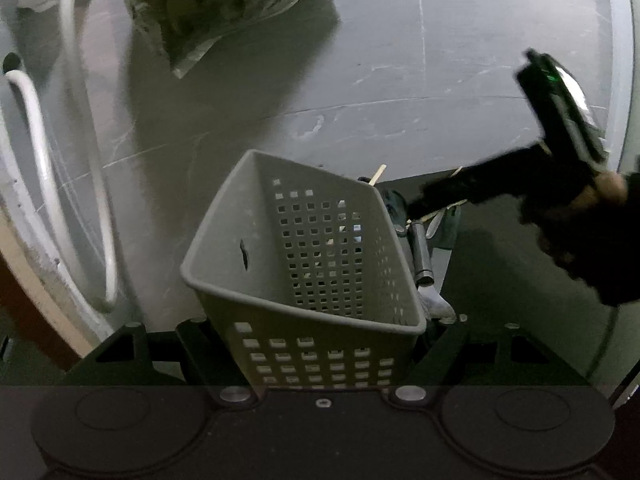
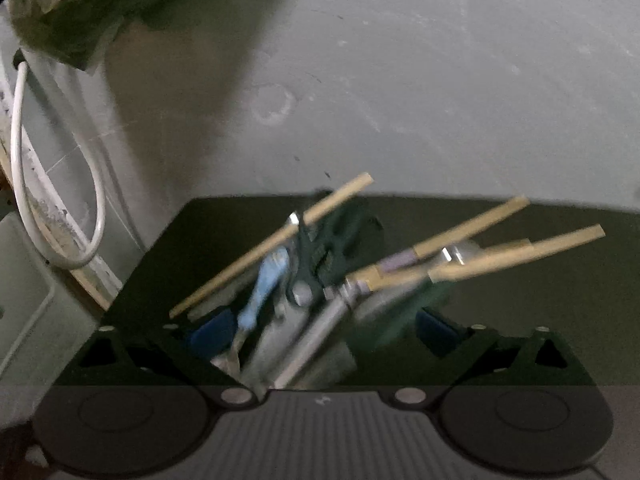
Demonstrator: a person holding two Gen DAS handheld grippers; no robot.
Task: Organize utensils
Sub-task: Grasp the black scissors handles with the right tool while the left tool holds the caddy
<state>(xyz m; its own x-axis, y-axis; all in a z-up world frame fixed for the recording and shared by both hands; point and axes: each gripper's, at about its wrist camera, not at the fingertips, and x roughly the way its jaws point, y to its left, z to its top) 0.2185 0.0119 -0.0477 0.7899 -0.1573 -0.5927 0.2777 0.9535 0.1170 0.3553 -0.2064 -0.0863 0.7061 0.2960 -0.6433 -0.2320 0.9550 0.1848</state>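
Now basket point(image 1: 304, 264) between left tongs point(image 1: 320, 344)

basket point(image 1: 304, 264) tilted, between left gripper point(image 1: 320, 344) fingers | utensils point(image 1: 424, 256) bunched just right of basket | hose point(image 1: 72, 184) far left | bag point(image 1: 224, 4) behind
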